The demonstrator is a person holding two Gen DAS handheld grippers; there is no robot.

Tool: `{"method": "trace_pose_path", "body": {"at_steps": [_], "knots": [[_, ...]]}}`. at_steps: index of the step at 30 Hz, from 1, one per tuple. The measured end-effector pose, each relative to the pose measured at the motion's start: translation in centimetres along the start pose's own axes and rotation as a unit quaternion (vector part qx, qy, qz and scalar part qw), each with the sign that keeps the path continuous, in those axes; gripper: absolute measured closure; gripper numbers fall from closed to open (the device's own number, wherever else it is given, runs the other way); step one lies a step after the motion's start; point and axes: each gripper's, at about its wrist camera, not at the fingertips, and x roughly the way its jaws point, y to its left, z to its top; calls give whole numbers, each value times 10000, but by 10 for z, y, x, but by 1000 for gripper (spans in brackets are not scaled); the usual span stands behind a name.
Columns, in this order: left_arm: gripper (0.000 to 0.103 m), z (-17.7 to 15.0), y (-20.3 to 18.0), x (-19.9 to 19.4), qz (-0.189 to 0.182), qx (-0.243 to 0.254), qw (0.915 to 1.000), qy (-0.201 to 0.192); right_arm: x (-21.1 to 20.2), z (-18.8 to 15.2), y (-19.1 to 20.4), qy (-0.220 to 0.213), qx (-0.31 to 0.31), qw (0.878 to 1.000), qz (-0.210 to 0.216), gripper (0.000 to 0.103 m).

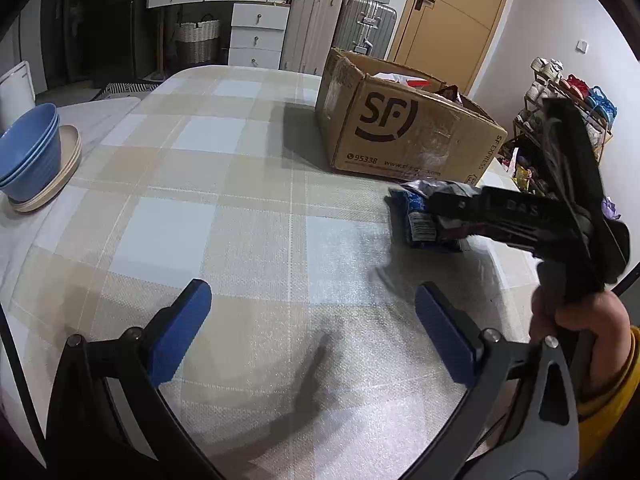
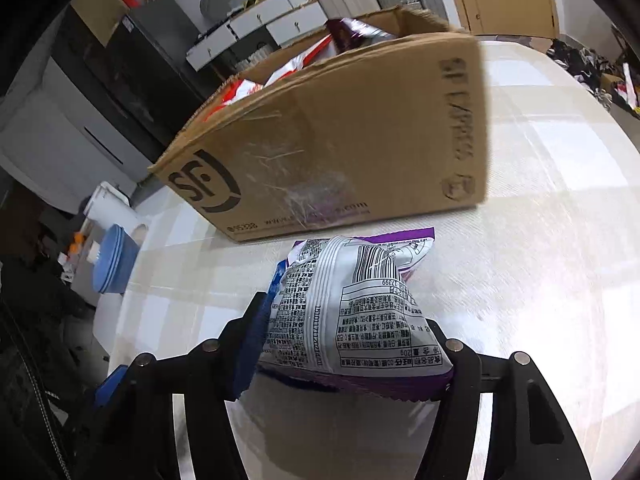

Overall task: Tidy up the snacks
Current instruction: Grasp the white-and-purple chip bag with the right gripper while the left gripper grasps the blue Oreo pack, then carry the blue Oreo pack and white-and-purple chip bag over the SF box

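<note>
The right gripper [image 2: 344,344] is clamped on a silver and purple snack packet [image 2: 352,304], which is pinched between the two blue-padded fingers with its printed back and barcode turned up. The packet is held just above the worktop [image 2: 540,280], which is covered by a checked cloth in beige, white and pale blue. A blue packet edge [image 2: 278,276] is seen at the left side of the held packet, but whether it is a separate snack cannot be told. Just beyond the packet a cardboard box [image 2: 360,132] marked with a black "SF" logo is set on the worktop, open at the top, and red-and-white and dark purple snack bags [image 2: 304,60] are seen inside it. From the left wrist view, the left gripper [image 1: 312,316] is held with its fingers wide apart and nothing between them, low over a bare part of the checked cloth [image 1: 224,184]. To its right the right gripper [image 1: 416,208] is seen from the side, with the dark packets [image 1: 420,224] at its tip, near the front face of the box [image 1: 400,136]. The person's right hand [image 1: 584,320] is wrapped round the handle, with a yellow sleeve at the wrist. At the far left edge of the worktop a stack of blue bowls [image 1: 32,148] is set on a pile of beige plates [image 1: 70,160], well apart from the box.
</note>
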Motion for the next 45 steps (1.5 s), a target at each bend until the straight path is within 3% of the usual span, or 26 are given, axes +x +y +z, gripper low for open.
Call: {"method": "trace_pose_path", "body": {"at_steps": [11, 16, 22, 26, 31, 35, 39, 42, 45], "knots": [[2, 7, -26, 6, 58, 393, 9992, 78, -70, -56, -33, -925, 153, 9941, 538, 40], [2, 31, -52, 21, -34, 707, 9975, 12, -88, -71, -57, -1273, 251, 9904, 475, 40], [2, 56, -81, 61, -234, 854, 9956, 295, -108, -84, -62, -1761, -40, 9834, 445, 40], [2, 62, -92, 86, -304, 783, 9944, 637, -116, -87, -68, -1811, -58, 9811, 682, 40], [4, 65, -101, 109, -203, 870, 9932, 750, -117, -89, -73, -1826, 116, 9796, 831, 40], [11, 67, -104, 128, -113, 801, 9920, 968, -119, -89, -70, -1847, 76, 9788, 878, 40], [21, 66, -109, 130, -53, 964, 9911, 914, -119, -88, -70, -1846, 77, 9787, 895, 40], [57, 67, -111, 127, -166, 1026, 9907, 874, -118, -87, -71, -1845, 111, 9786, 900, 40], [62, 67, -113, 123, -254, 1025, 9901, 925, -118, -87, -72, -1845, 130, 9786, 902, 40]]}}
